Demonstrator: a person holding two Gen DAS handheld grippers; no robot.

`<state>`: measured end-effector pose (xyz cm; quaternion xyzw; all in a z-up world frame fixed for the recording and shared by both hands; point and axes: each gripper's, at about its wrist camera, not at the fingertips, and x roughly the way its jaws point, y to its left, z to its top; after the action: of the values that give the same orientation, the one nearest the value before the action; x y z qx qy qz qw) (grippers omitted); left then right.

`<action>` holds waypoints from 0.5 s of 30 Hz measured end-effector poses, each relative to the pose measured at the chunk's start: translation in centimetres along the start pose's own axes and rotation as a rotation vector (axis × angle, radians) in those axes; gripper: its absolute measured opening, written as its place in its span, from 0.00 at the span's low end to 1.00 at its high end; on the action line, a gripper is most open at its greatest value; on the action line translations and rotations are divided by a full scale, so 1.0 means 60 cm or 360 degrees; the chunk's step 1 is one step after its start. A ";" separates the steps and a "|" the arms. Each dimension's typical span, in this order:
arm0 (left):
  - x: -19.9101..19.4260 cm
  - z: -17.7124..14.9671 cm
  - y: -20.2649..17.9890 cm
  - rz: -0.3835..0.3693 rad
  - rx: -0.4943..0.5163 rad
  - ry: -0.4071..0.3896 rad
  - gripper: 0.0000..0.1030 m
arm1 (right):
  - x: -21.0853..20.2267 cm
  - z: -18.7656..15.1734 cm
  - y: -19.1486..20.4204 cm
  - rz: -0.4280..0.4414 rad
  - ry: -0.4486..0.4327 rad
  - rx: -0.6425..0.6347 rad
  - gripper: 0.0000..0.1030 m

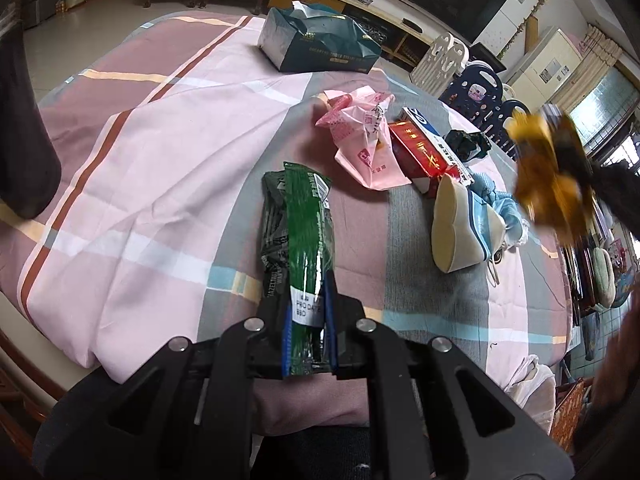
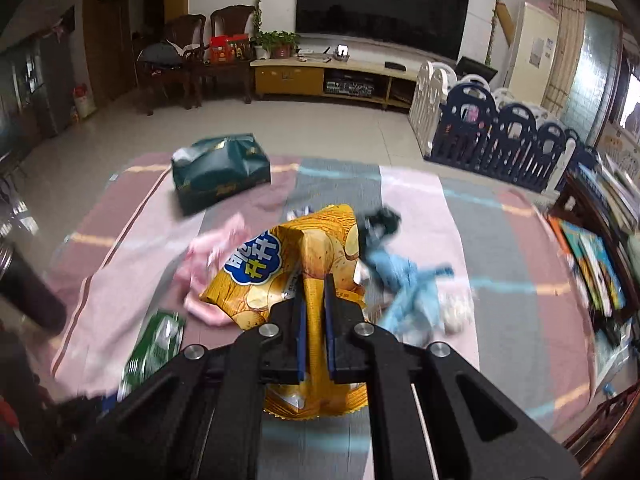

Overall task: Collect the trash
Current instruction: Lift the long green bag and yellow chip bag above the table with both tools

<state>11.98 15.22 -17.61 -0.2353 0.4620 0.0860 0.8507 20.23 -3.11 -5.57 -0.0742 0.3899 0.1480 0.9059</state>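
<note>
Trash lies spread over a table under a pink, grey and mauve checked cloth (image 1: pixel 160 152), and two pieces of it are already in the claws. The left gripper (image 1: pixel 309 320) is clamped on a long, glossy green foil wrapper (image 1: pixel 302 232): the wrapper's near end sits pinched between the blue pads, and the rest of it reaches straight forward from the fingertips above the cloth. The right gripper (image 2: pixel 315 320) has its jaws closed narrow on a crinkled yellow crisp bag with a blue logo (image 2: pixel 288 272); the bag runs between the pads, its upper part fanning out ahead of the fingertips and its lower edge hanging beneath them. In the left wrist view this same bag shows as a blurred yellow shape at the right edge, lifted off the table.

Still on the cloth, beyond both claws, are a crumpled pink plastic bag (image 1: pixel 360 140), a red carton (image 1: pixel 420 152) touching it, a small dark crumpled scrap (image 1: pixel 468 144), a pale blue and cream shoe on its side (image 1: pixel 460 228), and a rumpled blue cloth (image 2: pixel 404 280). A dark green tissue box (image 1: pixel 320 40) stands well apart at the far side.
</note>
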 end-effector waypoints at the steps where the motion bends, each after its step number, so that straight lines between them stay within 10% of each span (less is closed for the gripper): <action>1: 0.000 0.000 -0.001 0.0001 0.0005 -0.0001 0.13 | -0.008 -0.026 -0.009 0.0007 0.0032 0.0036 0.08; 15: 0.004 -0.002 -0.009 0.0022 0.0039 -0.0013 0.37 | 0.009 -0.159 -0.028 -0.0043 0.0363 0.0289 0.08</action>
<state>12.19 14.70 -17.69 -0.2212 0.4612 0.0873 0.8549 14.62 -6.98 -12.48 -0.0136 0.5011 0.0904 0.8606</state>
